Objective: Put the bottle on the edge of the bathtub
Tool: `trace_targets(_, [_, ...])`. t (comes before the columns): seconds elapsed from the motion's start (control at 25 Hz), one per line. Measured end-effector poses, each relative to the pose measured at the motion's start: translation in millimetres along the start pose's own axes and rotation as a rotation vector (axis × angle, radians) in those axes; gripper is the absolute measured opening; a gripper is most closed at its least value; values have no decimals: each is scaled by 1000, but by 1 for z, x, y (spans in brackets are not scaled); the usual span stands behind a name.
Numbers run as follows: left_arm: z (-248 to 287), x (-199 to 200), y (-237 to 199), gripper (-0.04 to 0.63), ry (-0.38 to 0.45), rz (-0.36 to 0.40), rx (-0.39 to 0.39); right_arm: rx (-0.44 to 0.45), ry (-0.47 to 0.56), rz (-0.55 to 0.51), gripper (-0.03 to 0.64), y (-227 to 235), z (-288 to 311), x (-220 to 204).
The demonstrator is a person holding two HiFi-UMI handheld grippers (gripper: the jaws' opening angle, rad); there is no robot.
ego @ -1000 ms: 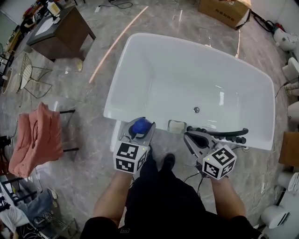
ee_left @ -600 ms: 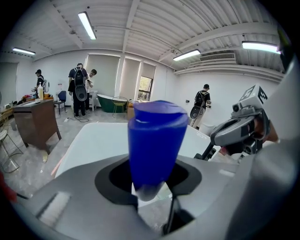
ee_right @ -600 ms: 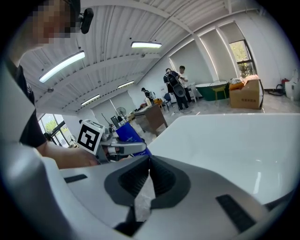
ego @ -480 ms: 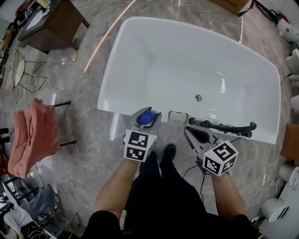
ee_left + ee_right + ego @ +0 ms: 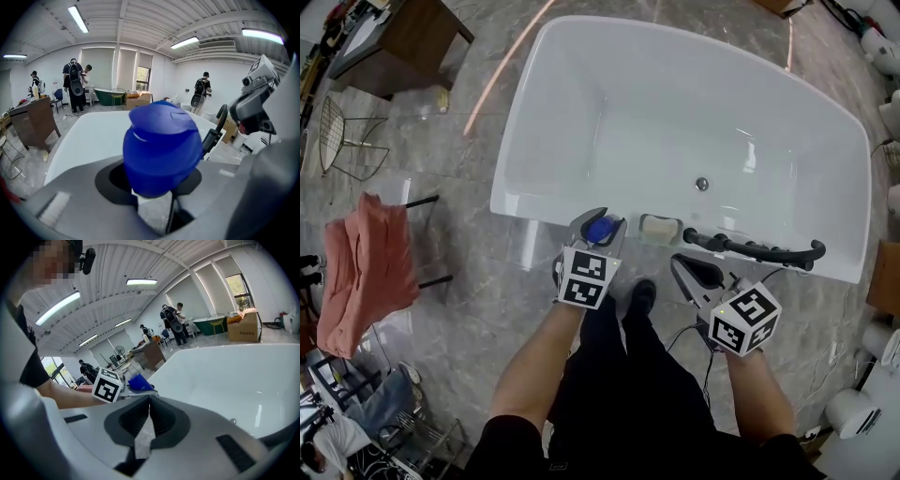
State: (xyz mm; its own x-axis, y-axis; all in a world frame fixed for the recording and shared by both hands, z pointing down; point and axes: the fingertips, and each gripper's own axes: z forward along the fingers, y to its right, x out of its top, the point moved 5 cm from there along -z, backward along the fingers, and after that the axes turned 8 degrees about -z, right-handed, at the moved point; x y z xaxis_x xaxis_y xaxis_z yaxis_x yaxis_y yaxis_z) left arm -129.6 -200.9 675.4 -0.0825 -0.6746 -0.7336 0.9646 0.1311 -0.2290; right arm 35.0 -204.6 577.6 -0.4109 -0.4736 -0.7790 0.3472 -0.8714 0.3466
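Observation:
A bottle with a blue cap (image 5: pixel 599 229) (image 5: pixel 160 146) is clamped between the jaws of my left gripper (image 5: pixel 598 228) (image 5: pixel 159 187), which is shut on it. Only the cap shows; the body is hidden by the jaws. The bottle hangs right at the near rim of the white bathtub (image 5: pixel 525 202) (image 5: pixel 93 126), left of a soap dish (image 5: pixel 659 228). My right gripper (image 5: pixel 692 269) (image 5: pixel 149 416) is shut with nothing in it, just short of the tub's near edge. In the right gripper view the blue cap (image 5: pixel 139 383) shows beside the left gripper's marker cube.
A black hand shower (image 5: pixel 755 250) lies along the tub's near rim at the right. A drain (image 5: pixel 701 185) sits in the tub floor. A chair draped with pink cloth (image 5: pixel 358 272) stands at the left, a dark wooden cabinet (image 5: pixel 389 42) at the far left. People stand in the background.
My left gripper has carried the bottle forward, up to the tub's near rim. The right gripper has stayed beside it. The head view has shifted, so the tub sits higher in frame.

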Motion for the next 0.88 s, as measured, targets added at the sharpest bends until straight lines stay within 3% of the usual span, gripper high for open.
trace_targets(0.88, [69,-49,8,162,-78,49,-70,-43,-45,79,12,18,1,-33])
